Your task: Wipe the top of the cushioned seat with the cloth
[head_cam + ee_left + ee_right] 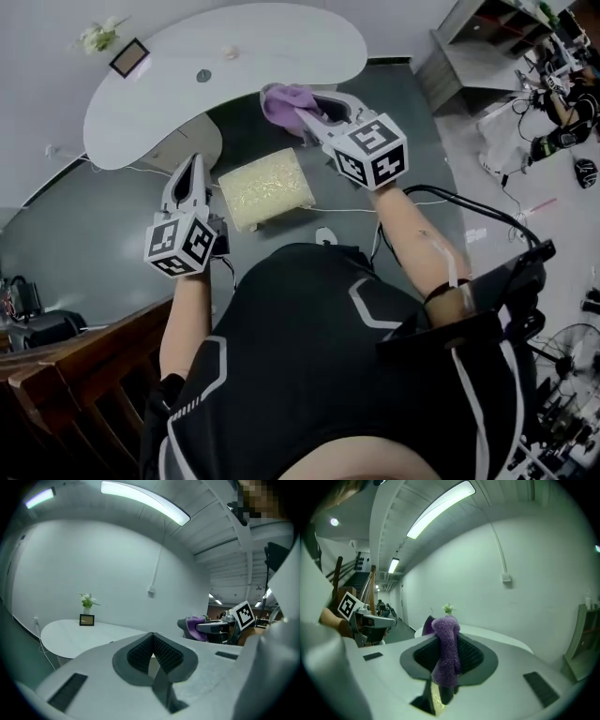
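The cushioned seat [266,187] is a small stool with a pale yellow-cream top, standing on the dark floor in the head view. My right gripper [298,106] is held high beyond the seat's far right corner, shut on a purple cloth [286,98]. In the right gripper view the purple cloth [446,651] hangs bunched between the ribbed pads. My left gripper [192,169] is raised at the seat's left side, jaws pressed together with nothing in them. From the left gripper view the right gripper [210,628] shows with the cloth [195,626].
A white curved table [220,70] lies beyond the seat, carrying a small picture frame [129,58] and a flower vase [97,37]. Wooden chairs [70,380] stand at the lower left. Cables [450,202] trail over the floor on the right.
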Demonstrator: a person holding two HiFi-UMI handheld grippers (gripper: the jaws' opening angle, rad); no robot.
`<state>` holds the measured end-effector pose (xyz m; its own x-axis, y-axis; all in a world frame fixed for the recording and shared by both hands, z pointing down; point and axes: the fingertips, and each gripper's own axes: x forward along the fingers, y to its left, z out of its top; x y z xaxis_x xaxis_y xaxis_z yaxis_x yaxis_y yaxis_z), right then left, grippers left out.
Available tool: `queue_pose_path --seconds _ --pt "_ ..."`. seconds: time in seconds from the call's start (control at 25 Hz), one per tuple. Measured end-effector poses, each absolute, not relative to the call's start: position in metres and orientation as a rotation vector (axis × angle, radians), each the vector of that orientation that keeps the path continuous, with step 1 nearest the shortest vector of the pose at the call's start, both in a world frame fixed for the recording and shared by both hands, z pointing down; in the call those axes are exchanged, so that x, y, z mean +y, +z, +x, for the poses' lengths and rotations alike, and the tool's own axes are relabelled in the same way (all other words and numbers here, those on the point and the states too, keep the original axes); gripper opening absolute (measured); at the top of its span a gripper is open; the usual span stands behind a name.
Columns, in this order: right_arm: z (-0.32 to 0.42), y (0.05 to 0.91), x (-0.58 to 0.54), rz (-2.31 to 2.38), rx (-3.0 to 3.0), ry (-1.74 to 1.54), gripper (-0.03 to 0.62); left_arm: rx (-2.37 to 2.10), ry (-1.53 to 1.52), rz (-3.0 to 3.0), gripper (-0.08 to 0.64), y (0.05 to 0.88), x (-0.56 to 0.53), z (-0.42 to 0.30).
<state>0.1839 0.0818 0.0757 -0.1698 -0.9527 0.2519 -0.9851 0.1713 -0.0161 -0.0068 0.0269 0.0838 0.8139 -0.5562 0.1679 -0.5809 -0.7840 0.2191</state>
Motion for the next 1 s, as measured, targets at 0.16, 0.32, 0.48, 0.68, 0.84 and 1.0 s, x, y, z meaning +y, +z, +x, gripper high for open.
queue_pose_path --seconds 0.16,0.32,0.48,0.68,0.84,1.0 --pt "0.187 0.052 0.086 1.927 -2.264 0.220 0.099 -0.903 0.078 2.749 0.003 0.060 0.022 -0.012" --pt "0.191 0.035 0.087 1.951 -2.266 0.200 0.098 -0.887 0.058 2.798 0.003 0.041 0.024 -0.006" --pt "0.196 0.026 0.087 1.979 -2.255 0.186 0.098 -0.968 0.155 2.807 0.003 0.038 0.017 -0.005" --pt "0.199 0.022 0.088 1.978 -2.231 0.152 0.094 -0.956 0.117 2.847 0.003 0.029 0.018 0.001" --pt "0.199 0.018 0.085 1.966 -2.243 0.149 0.094 -0.981 0.153 2.868 0.003 0.030 0.018 0.003" --pt "0.201 0.018 0.085 1.964 -2.214 0.123 0.094 -0.981 0.142 2.882 0.003 0.026 0.020 0.005"
